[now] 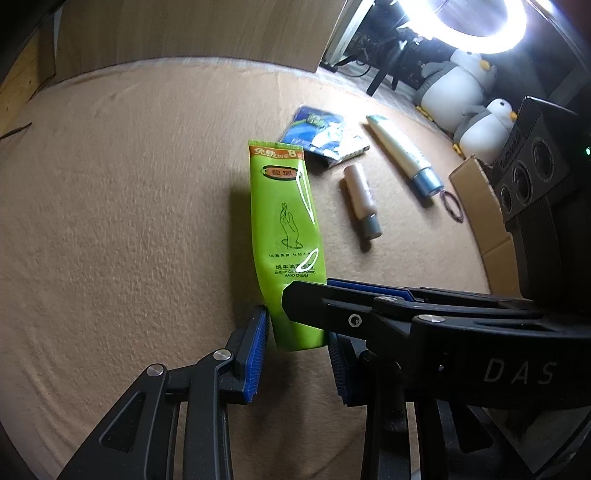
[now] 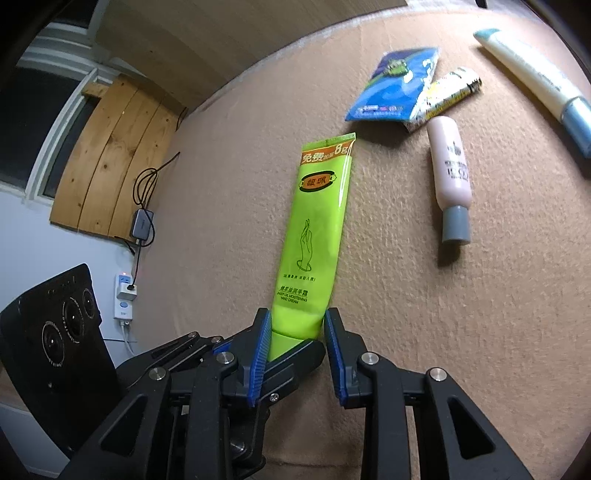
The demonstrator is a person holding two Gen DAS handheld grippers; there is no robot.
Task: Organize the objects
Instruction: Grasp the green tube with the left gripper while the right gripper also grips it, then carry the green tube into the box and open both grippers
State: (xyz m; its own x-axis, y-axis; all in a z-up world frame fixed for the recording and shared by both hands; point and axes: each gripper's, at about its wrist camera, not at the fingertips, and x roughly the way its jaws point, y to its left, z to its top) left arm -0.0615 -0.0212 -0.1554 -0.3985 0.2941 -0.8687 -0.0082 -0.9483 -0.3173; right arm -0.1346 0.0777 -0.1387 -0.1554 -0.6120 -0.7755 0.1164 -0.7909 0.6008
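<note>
A green hand-cream tube (image 1: 286, 236) is lifted above the tan cloth and shows in both views (image 2: 317, 236). Both grippers close around its lower end. My left gripper (image 1: 297, 350) has its blue pads against the tube's base. My right gripper (image 2: 297, 354) clamps the same end from the other side, and its black fingers (image 1: 369, 306) cross the left wrist view. A small pink bottle (image 2: 450, 173), a white tube with a blue cap (image 2: 539, 81) and a blue packet (image 2: 397, 86) lie on the cloth beyond.
A cardboard box (image 1: 484, 206) stands at the right edge of the cloth, with a brown hair tie (image 1: 452, 205) beside it. Plush penguins (image 1: 461, 88) and a ring light (image 1: 465, 22) are behind. A wooden panel (image 2: 110, 162) and power strip (image 2: 125, 299) are to the left.
</note>
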